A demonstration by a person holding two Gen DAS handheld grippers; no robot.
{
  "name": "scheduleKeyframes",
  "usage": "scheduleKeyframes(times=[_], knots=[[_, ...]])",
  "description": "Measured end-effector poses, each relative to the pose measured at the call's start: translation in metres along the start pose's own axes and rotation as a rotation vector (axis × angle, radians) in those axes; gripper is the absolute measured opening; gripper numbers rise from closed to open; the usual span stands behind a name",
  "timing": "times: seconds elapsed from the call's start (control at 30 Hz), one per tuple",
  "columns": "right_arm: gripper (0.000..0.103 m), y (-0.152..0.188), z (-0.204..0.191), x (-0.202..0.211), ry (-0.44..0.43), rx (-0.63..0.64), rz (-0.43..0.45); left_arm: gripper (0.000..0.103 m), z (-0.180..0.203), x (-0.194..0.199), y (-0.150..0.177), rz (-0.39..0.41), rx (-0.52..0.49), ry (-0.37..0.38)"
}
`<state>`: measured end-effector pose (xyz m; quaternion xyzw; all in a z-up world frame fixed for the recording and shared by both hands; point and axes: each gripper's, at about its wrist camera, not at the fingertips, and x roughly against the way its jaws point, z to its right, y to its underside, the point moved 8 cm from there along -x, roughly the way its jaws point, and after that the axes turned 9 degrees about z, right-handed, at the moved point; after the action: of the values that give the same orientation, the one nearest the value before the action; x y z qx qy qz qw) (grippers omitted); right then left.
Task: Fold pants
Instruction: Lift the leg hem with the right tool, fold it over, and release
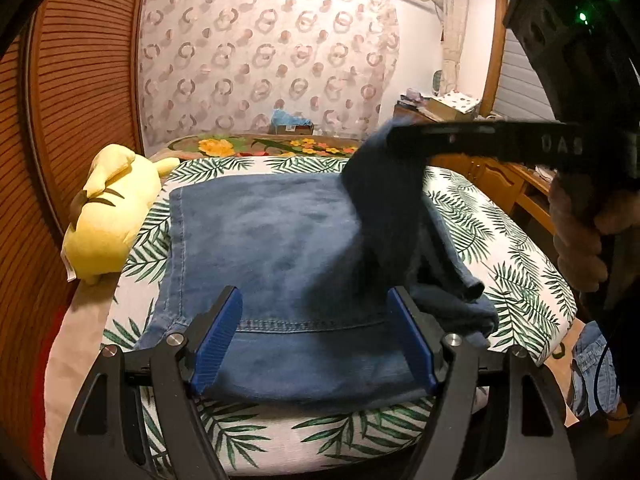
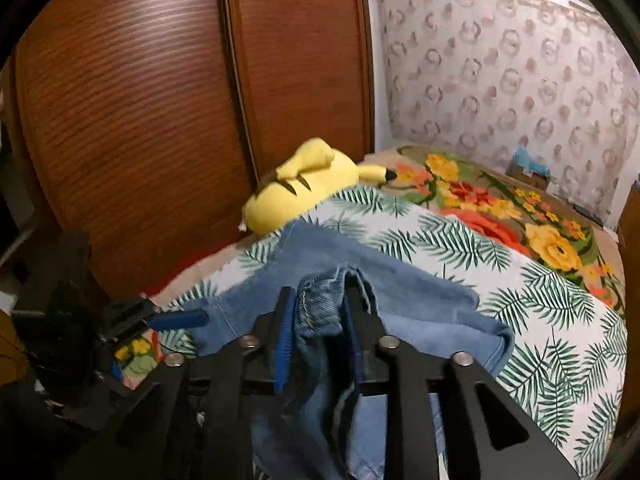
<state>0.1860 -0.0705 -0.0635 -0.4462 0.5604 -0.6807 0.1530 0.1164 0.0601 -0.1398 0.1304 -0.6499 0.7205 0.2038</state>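
Note:
Blue denim pants lie on the leaf-print bed cover. My left gripper is open, its blue pads either side of the near hem edge, just above the fabric and holding nothing. My right gripper is shut on a bunched part of the pants and holds it lifted above the bed. In the left wrist view the right gripper comes in from the right with dark fabric hanging from it. In the right wrist view the left gripper's blue finger shows at the left.
A yellow plush toy lies at the bed's left edge by the wooden wardrobe. A floral blanket covers the far end of the bed. A wooden desk stands to the right. More denim lies on the floor at the right.

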Motion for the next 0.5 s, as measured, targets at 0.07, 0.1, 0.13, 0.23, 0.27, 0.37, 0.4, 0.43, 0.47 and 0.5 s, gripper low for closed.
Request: scheduleKeyframes(times=[0.07, 0.1, 0.13, 0.23, 0.27, 0.37, 0.4, 0.43, 0.47, 0.5], knots=[[0.041, -0.001, 0.004, 0.0, 0.018, 0.004, -0.01, 0.076, -0.003, 0.0, 0.001, 0.0, 0.004, -0.004], [0.045, -0.003, 0.007, 0.001, 0.016, 0.001, -0.009, 0.076, -0.005, 0.0, 0.001, 0.0, 0.006, -0.007], [0.045, -0.005, 0.01, 0.004, 0.016, -0.003, -0.006, 0.076, -0.005, 0.0, 0.001, 0.001, 0.008, -0.009], [0.048, -0.006, 0.016, 0.016, 0.035, -0.003, 0.007, 0.076, -0.009, -0.002, 0.002, -0.002, 0.012, -0.015], [0.048, -0.004, 0.019, 0.023, 0.046, -0.002, 0.011, 0.076, -0.011, -0.004, 0.003, -0.006, 0.013, -0.016], [0.049, 0.007, 0.032, 0.033, 0.104, -0.008, 0.007, 0.076, -0.016, -0.01, 0.006, -0.016, 0.015, -0.019], [0.049, 0.013, 0.036, 0.035, 0.122, -0.015, 0.0, 0.075, -0.018, -0.012, 0.006, -0.02, 0.016, -0.019], [0.049, 0.021, 0.038, 0.038, 0.138, -0.023, -0.008, 0.071, -0.02, -0.015, 0.007, -0.027, 0.018, -0.018], [0.049, 0.027, 0.042, 0.04, 0.149, -0.032, -0.016, 0.069, -0.023, -0.019, 0.009, -0.036, 0.021, -0.017], [0.049, 0.033, 0.045, 0.041, 0.161, -0.043, -0.023, 0.064, -0.025, -0.022, 0.01, -0.042, 0.023, -0.014]])
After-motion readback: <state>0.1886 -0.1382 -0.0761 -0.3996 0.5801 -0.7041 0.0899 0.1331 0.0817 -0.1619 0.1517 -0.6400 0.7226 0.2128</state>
